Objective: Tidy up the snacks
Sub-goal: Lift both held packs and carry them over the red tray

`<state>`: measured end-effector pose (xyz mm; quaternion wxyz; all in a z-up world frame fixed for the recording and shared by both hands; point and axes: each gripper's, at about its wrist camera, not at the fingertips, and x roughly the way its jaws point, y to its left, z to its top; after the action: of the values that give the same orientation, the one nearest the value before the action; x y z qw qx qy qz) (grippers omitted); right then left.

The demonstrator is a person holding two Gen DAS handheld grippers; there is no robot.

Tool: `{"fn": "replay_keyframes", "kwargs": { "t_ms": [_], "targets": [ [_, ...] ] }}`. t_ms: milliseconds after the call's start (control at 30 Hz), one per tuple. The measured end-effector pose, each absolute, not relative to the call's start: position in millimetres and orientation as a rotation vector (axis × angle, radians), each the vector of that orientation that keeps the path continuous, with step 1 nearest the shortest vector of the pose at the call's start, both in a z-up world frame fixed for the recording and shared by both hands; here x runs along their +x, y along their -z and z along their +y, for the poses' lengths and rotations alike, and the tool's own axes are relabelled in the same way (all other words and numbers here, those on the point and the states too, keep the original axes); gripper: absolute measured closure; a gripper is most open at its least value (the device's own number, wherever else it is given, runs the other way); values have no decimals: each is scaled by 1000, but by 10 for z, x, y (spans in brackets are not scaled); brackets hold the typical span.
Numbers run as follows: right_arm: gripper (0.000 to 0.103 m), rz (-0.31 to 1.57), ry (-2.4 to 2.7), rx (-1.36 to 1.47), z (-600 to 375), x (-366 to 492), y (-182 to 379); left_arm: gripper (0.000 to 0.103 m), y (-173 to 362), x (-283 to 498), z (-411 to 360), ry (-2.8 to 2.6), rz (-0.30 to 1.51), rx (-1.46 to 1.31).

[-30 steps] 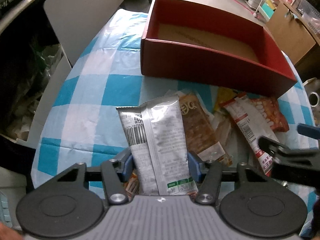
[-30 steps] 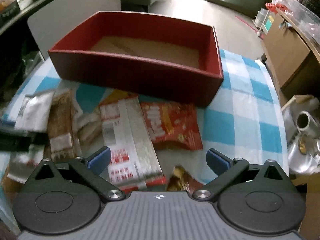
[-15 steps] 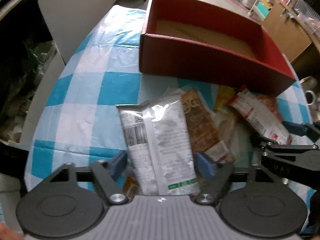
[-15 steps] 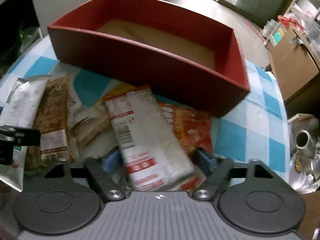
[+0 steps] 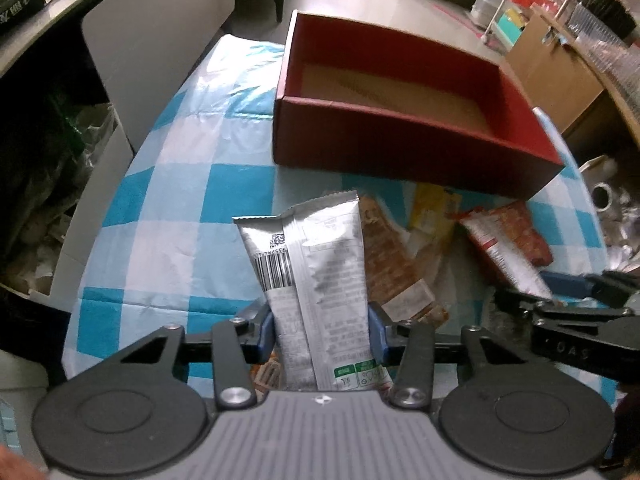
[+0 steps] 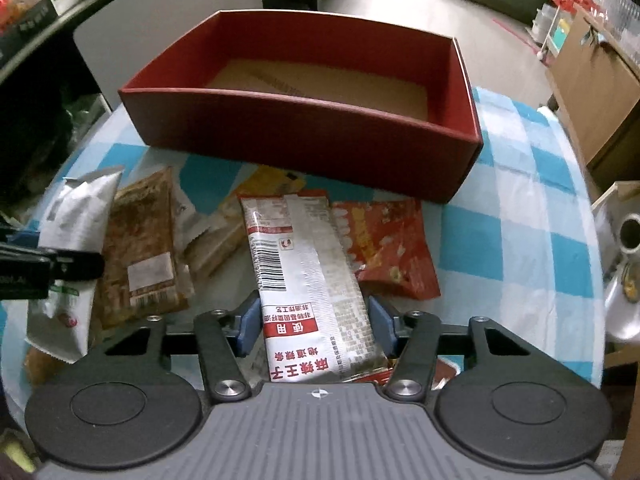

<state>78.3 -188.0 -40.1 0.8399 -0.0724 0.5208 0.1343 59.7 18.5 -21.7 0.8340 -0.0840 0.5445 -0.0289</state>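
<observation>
My left gripper (image 5: 320, 330) is shut on a silver snack packet (image 5: 312, 260) and holds it above the table, pointing toward the red box (image 5: 400, 148). My right gripper (image 6: 316, 326) is shut on a red-and-silver snack packet (image 6: 308, 276), also raised. The red box (image 6: 304, 128) stands open at the back with a bare cardboard floor. On the table lie a brown packet (image 6: 144, 248), a yellow packet (image 6: 264, 180) and a red-orange packet (image 6: 392, 248). The left gripper shows at the left edge of the right wrist view (image 6: 44, 264).
The table has a blue-and-white checked cloth (image 5: 168, 208). A cardboard box (image 6: 592, 80) stands to the right of the table and a foil-wrapped object (image 6: 624, 280) at its right edge. A white panel (image 5: 152, 32) and dark shelves are at the left.
My left jaws opened briefly, then closed on the silver packet. My right gripper moved onto the red-and-silver packet, closed on it and lifted it. Both views rose.
</observation>
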Motion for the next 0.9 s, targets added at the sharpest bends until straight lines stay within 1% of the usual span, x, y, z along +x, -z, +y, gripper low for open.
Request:
{"fn": "replay_keyframes", "kwargs": {
  "t_ms": [200,300,433,500,567,600,633,667,700,733,767,900],
  "targets": [
    [43,1075,-299,-56,-1975,789,254,63,157,638,137,96,1137,-199],
    [56,1089,-319,-23,-1969,806,264,63,162,663,92,108,1140,-194],
    [55,1123,-315,-78,-1860,836,425,63,220,680,65,113,1162,-185],
    [51,1127,-324,-88,-1818,868,419,63,262,689,46,117,1178,-177],
    [42,1129,-312,-70,-1813,913,393,63,288,694,39,125,1194,-180],
    [33,1130,-313,-56,-1826,933,363,63,296,699,44,131,1200,-185],
    [29,1120,-319,-49,-1845,943,326,63,302,702,48,135,1203,-189],
    [28,1103,-307,-55,-1867,945,294,63,304,700,52,137,1204,-191],
    [24,1089,-292,-76,-1878,954,276,63,309,707,53,138,1205,-191],
    [17,1086,-283,-96,-1887,967,289,63,313,713,53,139,1206,-189],
    [16,1093,-279,-110,-1890,983,325,63,318,717,52,141,1209,-188],
    [17,1136,-328,-174,-1753,1005,498,63,323,713,36,159,1222,-194]
  ]
}}
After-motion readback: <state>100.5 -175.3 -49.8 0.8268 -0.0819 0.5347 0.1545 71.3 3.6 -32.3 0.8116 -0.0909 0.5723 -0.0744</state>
